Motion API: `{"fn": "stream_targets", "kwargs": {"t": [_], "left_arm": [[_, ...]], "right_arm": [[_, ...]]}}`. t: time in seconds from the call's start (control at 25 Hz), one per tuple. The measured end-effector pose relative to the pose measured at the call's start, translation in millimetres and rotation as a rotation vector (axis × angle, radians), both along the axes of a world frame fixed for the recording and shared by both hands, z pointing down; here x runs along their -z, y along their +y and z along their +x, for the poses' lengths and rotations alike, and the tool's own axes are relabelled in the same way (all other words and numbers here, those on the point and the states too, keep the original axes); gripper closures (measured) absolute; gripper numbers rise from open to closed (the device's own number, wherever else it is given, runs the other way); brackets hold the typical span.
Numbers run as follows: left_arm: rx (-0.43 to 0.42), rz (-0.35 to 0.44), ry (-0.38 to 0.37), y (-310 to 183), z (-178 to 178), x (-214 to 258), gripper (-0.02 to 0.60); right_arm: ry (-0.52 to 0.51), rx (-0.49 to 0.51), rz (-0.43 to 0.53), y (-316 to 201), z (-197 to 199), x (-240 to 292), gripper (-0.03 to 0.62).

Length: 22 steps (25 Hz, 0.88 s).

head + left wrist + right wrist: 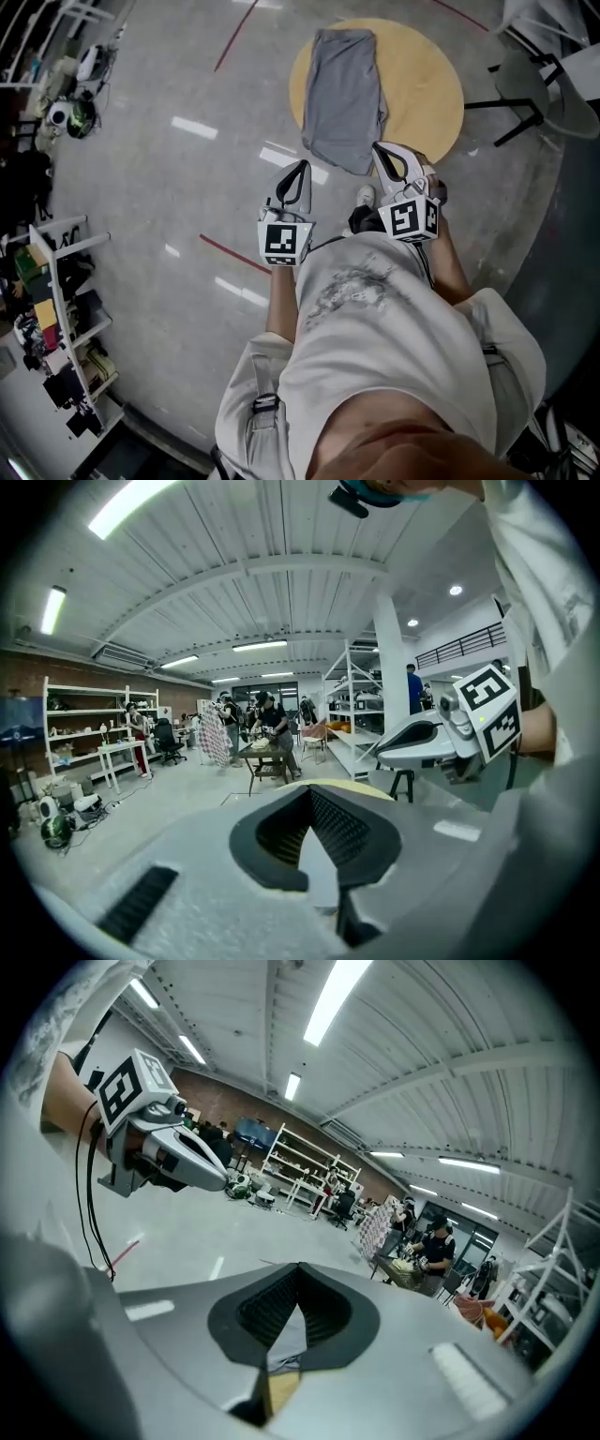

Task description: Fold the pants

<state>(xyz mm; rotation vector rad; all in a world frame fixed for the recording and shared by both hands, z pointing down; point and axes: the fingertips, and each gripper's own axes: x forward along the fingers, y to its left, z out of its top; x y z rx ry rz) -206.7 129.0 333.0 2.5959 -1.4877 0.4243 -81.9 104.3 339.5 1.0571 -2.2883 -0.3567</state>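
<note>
Grey pants [342,94] lie folded lengthwise on a round yellow table [431,84], their near end hanging over its front edge. Both grippers are held level in front of the person's chest, short of the table and apart from the cloth. My left gripper [302,169] is shut with nothing in it, its tip just left of the pants' near end. My right gripper [381,150] is also shut and empty, its tip beside the pants' near right corner. In the left gripper view the jaws [311,794] meet, with the right gripper [441,738] alongside. The right gripper view shows closed jaws [298,1274] and the left gripper [164,1152].
Grey polished floor with red lines [230,251] surrounds the table. Shelving with clutter [66,309] stands at the left, and a black-legged stand [525,103] at the upper right. Several people work at a far table [262,747]; metal racks [352,705] stand behind.
</note>
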Motion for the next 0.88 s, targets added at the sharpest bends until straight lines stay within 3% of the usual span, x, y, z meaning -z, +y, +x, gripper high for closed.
{"fn": "stream_targets", "kwargs": {"t": [0.36, 0.88], "left_arm": [[-0.061, -0.051, -0.04, -49.4, 24.9, -41.3, 0.574], [-0.309, -0.137, -0.021, -76.2, 7.7, -106.1, 0.574]], "right_arm": [[-0.024, -0.06, -0.057, -41.7, 27.1, -38.3, 0.585], [0.105, -0.219, -0.166, -37.2, -8.6, -105.2, 0.585]]}}
